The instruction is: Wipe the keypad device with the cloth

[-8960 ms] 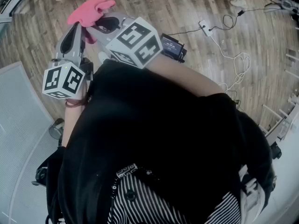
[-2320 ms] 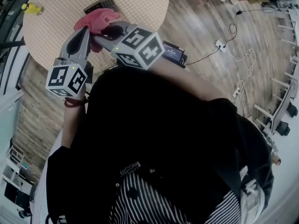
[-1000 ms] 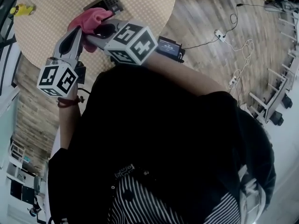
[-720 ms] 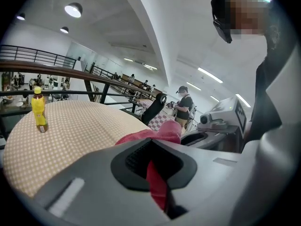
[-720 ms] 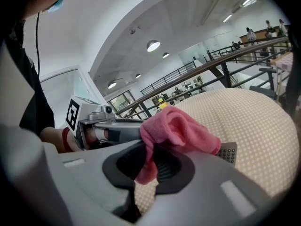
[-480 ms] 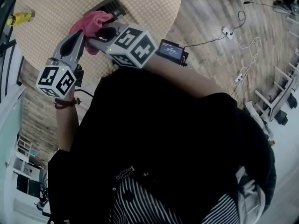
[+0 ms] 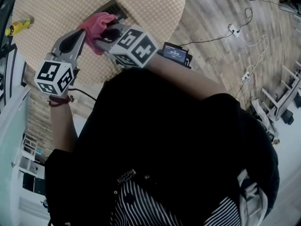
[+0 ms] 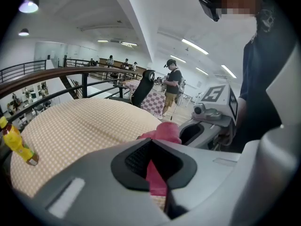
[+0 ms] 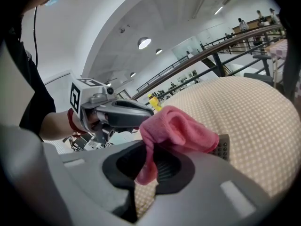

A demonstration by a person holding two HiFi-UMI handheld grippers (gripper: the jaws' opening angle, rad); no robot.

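A round table (image 7: 146, 4) with a tan dotted cover fills the upper left, with plank floor (image 7: 221, 13) to its right. The left gripper (image 8: 151, 142) and right gripper (image 9: 150, 149) both pinch the pink cloth (image 7: 96, 22), which overlaps the keypad device (image 7: 114, 9) lying mid-table. A yellow bottle (image 7: 18, 26) stands at the table's left edge.

- The cloth (image 7: 96, 23) is pink and soft, bunched into a lump at the upper left of the head view. One fold hangs between the jaws of the left gripper (image 8: 153, 166) and another between those of the right gripper (image 9: 148, 168); both pairs are closed on it.
- The keypad (image 7: 113, 8) is dark grey and lies flat on the beige dotted table (image 7: 141, 4), just behind the cloth, which hides most of it. Rows of small keys show.
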